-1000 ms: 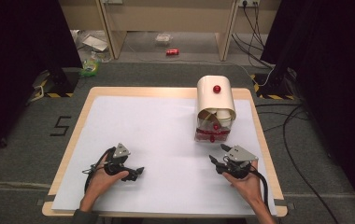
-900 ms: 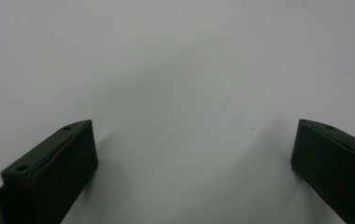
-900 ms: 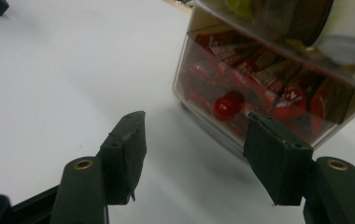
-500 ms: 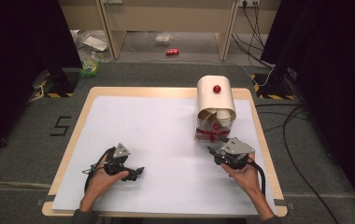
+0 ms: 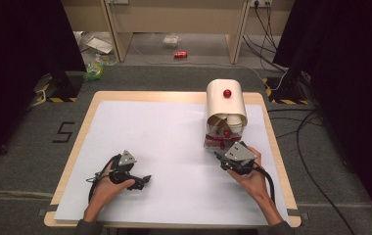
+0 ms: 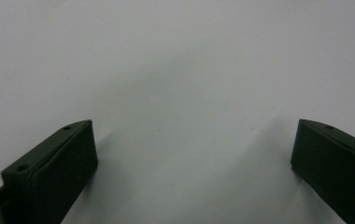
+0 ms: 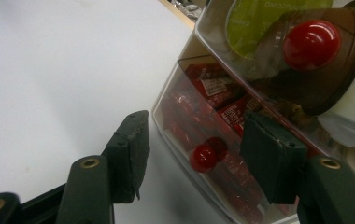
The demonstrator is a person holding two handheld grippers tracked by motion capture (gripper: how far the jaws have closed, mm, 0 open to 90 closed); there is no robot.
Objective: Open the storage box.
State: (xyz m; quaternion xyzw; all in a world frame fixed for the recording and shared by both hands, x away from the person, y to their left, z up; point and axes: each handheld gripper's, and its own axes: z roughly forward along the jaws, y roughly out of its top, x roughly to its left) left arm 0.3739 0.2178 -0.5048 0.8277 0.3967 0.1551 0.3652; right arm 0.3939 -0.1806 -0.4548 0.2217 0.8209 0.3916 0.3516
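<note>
The box (image 5: pixel 225 115), cream-lidded with a clear drawer of red packets, stands at the right of the desk (image 5: pixel 164 142). The right tongs (image 7: pixel 192 140) are part open, empty, straddling the small red drawer knob (image 7: pixel 203 156). Advice: centre on the knob, close squarely, pull straight. The left tongs (image 6: pixel 192 158) rest wide open, empty, lower left.

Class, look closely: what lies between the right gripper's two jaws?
In the right gripper view, the right gripper frames the drawer's small red knob; the jaws stand open, not touching it.
</note>
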